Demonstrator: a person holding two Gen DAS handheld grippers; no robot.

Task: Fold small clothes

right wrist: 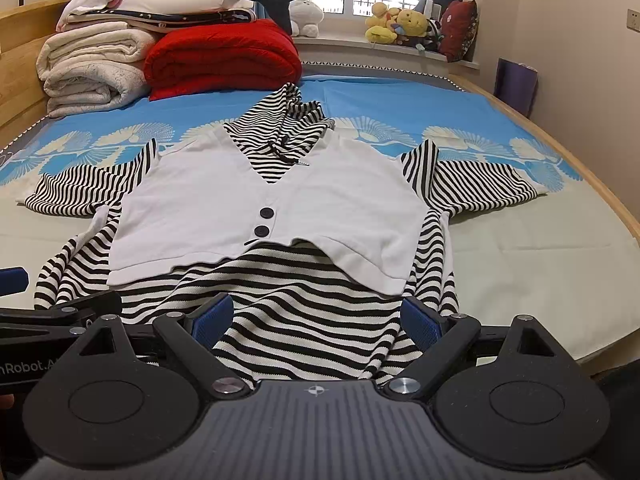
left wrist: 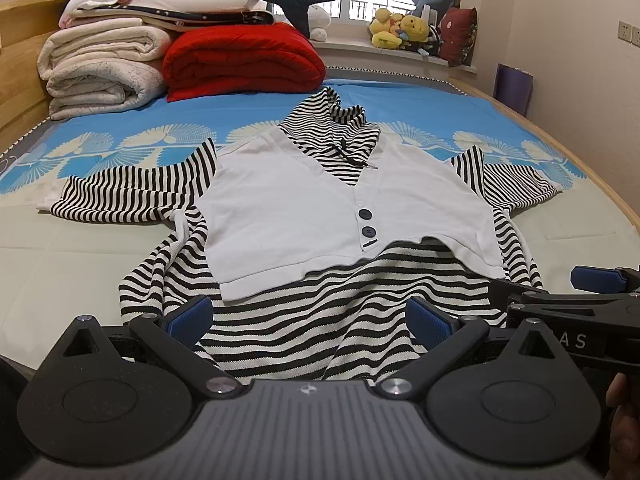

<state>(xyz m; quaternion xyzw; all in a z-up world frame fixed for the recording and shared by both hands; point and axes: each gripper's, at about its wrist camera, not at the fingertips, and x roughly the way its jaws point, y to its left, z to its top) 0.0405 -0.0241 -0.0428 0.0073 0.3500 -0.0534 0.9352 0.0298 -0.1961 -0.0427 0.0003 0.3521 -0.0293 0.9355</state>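
A small hooded top [left wrist: 320,200] lies face up on the bed, black-and-white striped with a white vest panel and two dark buttons; it also shows in the right wrist view [right wrist: 280,208]. Both sleeves are spread out sideways and the hood points toward the window. My left gripper [left wrist: 310,320] is open just above the striped hem at its near left. My right gripper [right wrist: 316,320] is open above the hem at its near right. Each gripper shows at the edge of the other's view. Neither holds anything.
The bed [left wrist: 520,112] has a blue patterned sheet and a wooden frame. Folded white quilts [left wrist: 100,68] and a red blanket [left wrist: 240,60] are stacked at the far left. Plush toys [left wrist: 404,28] sit on the window sill. A wall runs along the right.
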